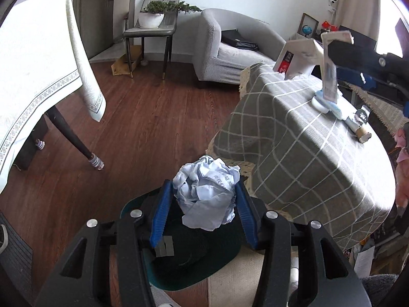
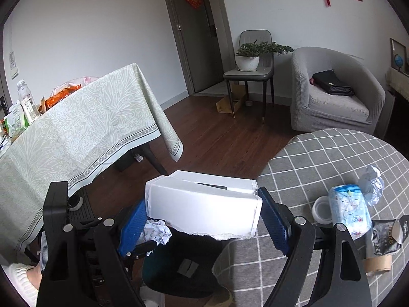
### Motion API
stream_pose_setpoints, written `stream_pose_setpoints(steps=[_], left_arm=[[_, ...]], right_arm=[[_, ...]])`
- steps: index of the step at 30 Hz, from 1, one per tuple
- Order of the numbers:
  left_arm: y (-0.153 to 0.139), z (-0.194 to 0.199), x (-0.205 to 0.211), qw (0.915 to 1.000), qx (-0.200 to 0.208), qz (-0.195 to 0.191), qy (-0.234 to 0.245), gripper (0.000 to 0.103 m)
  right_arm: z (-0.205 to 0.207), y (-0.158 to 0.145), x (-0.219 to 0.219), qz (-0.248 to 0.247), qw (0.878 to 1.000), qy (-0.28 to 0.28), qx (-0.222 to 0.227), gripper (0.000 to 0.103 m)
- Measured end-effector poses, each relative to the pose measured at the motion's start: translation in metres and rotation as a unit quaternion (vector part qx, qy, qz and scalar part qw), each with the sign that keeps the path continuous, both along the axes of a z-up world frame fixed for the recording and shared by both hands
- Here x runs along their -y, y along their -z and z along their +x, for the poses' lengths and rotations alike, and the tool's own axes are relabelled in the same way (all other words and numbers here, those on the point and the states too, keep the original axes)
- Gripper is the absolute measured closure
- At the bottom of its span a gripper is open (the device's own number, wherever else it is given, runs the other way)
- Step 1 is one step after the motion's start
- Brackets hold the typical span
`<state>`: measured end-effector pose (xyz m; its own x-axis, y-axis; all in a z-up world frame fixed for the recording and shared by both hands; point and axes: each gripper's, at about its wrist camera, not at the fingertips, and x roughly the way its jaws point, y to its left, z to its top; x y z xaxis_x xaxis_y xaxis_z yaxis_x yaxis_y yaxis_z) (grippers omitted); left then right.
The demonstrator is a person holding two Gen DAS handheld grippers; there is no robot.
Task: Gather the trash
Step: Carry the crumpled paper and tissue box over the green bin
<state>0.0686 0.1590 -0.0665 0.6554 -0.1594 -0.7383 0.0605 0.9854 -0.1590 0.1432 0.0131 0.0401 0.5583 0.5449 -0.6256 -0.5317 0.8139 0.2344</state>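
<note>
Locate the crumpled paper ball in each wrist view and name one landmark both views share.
Left wrist view: the crumpled paper ball sits low in the centre, clamped between the left gripper and above the dark trash bin.
Right wrist view: it shows lower left, partly hidden behind the white box that the right gripper holds.
Shared landmark: the potted plant on the grey chair.

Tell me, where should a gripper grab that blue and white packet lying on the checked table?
Probably across the blue and white packet's narrow width, near its middle, coming from above. It lies flat and long on the checked table, with a white roll touching one side and crumpled foil at its far end, so space is tight.
</note>
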Motion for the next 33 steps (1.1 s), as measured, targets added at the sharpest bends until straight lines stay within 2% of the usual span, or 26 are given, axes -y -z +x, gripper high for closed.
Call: stream_pose_setpoints(steps=[5, 13, 17, 27, 33], left_arm=[[0.018, 0.0, -0.015, 0.9996, -0.026, 0.006, -0.006, 0.05], [0.049, -0.002, -0.044, 0.997, -0.071, -0.012, -0.029, 0.05], [0.06, -0.002, -0.051, 0.996, -0.082, 0.005, -0.035, 0.05], [0.099, -0.001, -0.061, 0.9891, -0.144, 0.001, -0.03, 0.05], [0.119, 0.0, -0.063, 0.9838, -0.178, -0.015, -0.016, 0.049]], right_arm=[[0.002, 0.007, -0.023, -0.002, 1.0, -0.02, -0.009, 0.02], [-0.002, 0.026, -0.059, -0.018, 0.998, -0.049, -0.024, 0.02], [-0.004, 0.036, -0.077, -0.031, 0.997, -0.065, -0.033, 0.02], [-0.002, 0.072, -0.104, -0.062, 0.993, -0.071, -0.074, 0.02], [-0.001, 0.093, -0.117, -0.086, 0.989, -0.077, -0.094, 0.02]])
